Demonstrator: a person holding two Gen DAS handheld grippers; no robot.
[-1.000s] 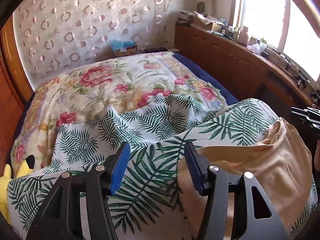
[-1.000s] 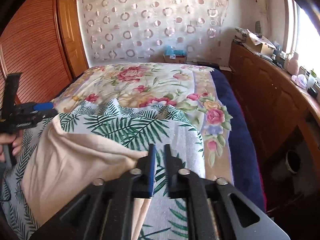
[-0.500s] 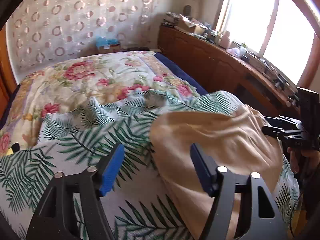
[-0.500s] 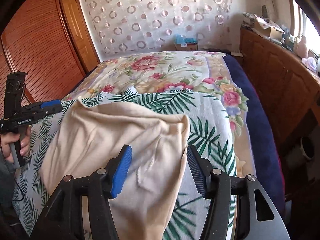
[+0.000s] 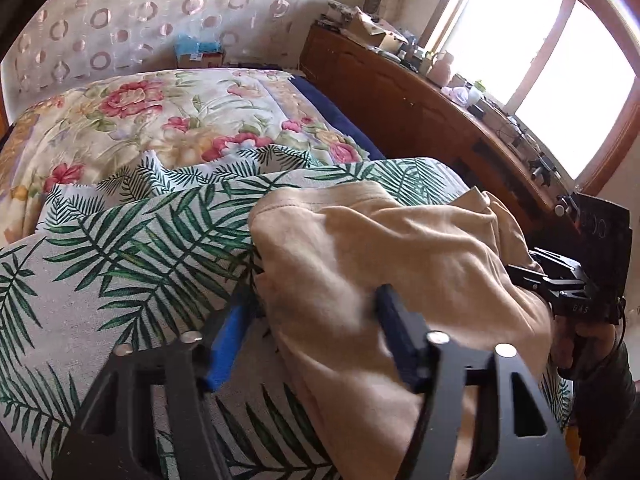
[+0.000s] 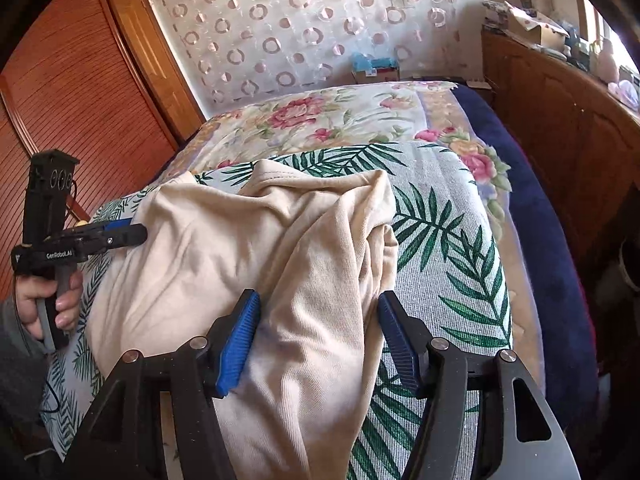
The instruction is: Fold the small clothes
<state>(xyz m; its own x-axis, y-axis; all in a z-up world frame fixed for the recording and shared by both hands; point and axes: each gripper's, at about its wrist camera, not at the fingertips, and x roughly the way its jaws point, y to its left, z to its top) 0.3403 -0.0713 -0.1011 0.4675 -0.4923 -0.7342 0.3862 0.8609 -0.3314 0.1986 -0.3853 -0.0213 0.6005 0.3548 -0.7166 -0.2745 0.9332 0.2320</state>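
While both of my grippers stand spread, the beige garment (image 6: pixel 280 264) lies bunched between the right gripper (image 6: pixel 318 338) fingers and under the left gripper (image 5: pixel 308 332), on the palm-leaf cover (image 6: pixel 448 240) of the bed (image 6: pixel 344 120).

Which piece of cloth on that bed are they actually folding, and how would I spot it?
Start at the bed with the rose-patterned quilt. On its near end lies a white spread printed with green palm leaves, and on that a rumpled beige garment, between the open left gripper and the open right gripper. It is the only plain, unprinted cloth there.
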